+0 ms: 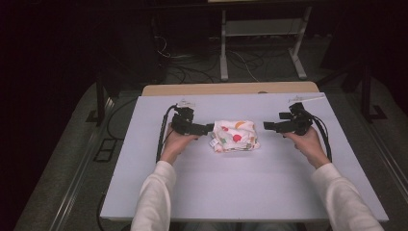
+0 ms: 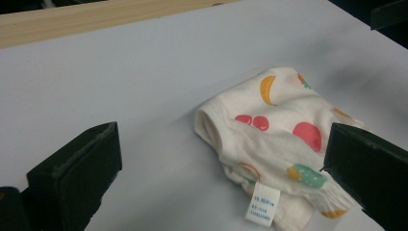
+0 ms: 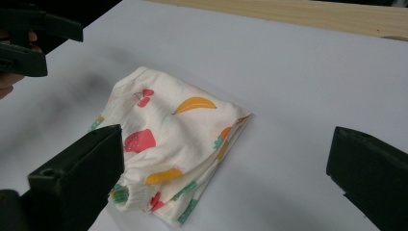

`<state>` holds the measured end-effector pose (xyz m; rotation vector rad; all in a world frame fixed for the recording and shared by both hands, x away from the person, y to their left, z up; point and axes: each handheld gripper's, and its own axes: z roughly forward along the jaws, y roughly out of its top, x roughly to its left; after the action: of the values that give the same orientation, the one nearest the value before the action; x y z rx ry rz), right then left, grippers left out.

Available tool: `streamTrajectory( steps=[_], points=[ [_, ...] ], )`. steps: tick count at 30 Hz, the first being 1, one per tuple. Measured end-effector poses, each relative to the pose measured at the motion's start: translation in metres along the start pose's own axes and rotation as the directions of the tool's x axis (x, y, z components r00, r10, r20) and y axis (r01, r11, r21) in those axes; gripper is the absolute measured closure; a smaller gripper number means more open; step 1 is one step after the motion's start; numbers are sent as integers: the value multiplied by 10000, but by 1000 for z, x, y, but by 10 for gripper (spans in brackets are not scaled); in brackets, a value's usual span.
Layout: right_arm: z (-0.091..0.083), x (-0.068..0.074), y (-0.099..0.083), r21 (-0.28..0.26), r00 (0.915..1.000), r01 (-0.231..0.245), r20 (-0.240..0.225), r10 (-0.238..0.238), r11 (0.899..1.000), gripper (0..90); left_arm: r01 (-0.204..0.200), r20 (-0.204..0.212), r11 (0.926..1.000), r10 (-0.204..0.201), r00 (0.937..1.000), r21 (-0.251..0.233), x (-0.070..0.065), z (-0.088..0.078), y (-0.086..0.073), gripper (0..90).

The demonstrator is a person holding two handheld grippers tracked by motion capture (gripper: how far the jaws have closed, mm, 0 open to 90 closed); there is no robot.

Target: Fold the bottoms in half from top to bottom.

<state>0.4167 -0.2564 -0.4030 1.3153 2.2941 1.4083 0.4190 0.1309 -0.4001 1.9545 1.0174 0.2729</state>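
A small white garment [image 1: 235, 136] printed with coloured fruit lies folded in the middle of the pale table [image 1: 231, 192]. My left gripper [image 1: 209, 128] points at its left edge from close by; my right gripper [image 1: 266, 125] faces its right edge across a small gap. In the left gripper view, the gripper [image 2: 224, 144] stands open, its jaws wide on either side of the garment [image 2: 279, 139], whose white label [image 2: 262, 209] faces me. The right gripper [image 3: 226, 144] is open too, with the garment [image 3: 173, 139] lying ahead of its left jaw. Neither gripper holds anything.
A wooden strip [image 1: 231, 88] runs along the table's far edge. Beyond it are a dark floor with loose cables [image 1: 192, 72] and the legs of a metal stand [image 1: 223, 48]. Each gripper trails a black cable [image 1: 161, 139] across the table.
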Motion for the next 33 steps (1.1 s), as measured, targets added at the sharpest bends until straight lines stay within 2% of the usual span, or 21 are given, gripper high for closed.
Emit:
streamTrajectory(
  steps=[6,10,19,23,27,30,33],
  points=[
    [-7,3,-4,194,10000,75,-62,-74,9998,0,120,52,9995,-118,9999,-300,2,-15,-11,0],
    [-11,9,-6,258,9997,245,-100,-242,9994,0,140,-67,9989,-143,9999,-448,3,-25,-16,0],
    [-27,16,-21,53,9998,176,18,-176,9998,0,183,-17,9966,-185,9998,-804,3,-46,-28,0],
    [-33,18,-31,-9,9999,134,48,-134,9999,0,25,-95,9973,-32,9999,-729,2,-51,-36,0],
    [-40,22,-37,-104,10000,55,-14,-55,9999,0,-145,-34,9960,142,9999,-880,-2,-57,-43,0],
    [-44,27,-42,-200,9999,165,3,-164,9997,0,-175,195,9955,194,9996,-935,-5,-62,-48,0],
    [-47,32,-47,-192,9997,261,-3,-261,9995,0,-295,148,9952,310,9994,-936,-8,-66,-53,0]
  ],
)
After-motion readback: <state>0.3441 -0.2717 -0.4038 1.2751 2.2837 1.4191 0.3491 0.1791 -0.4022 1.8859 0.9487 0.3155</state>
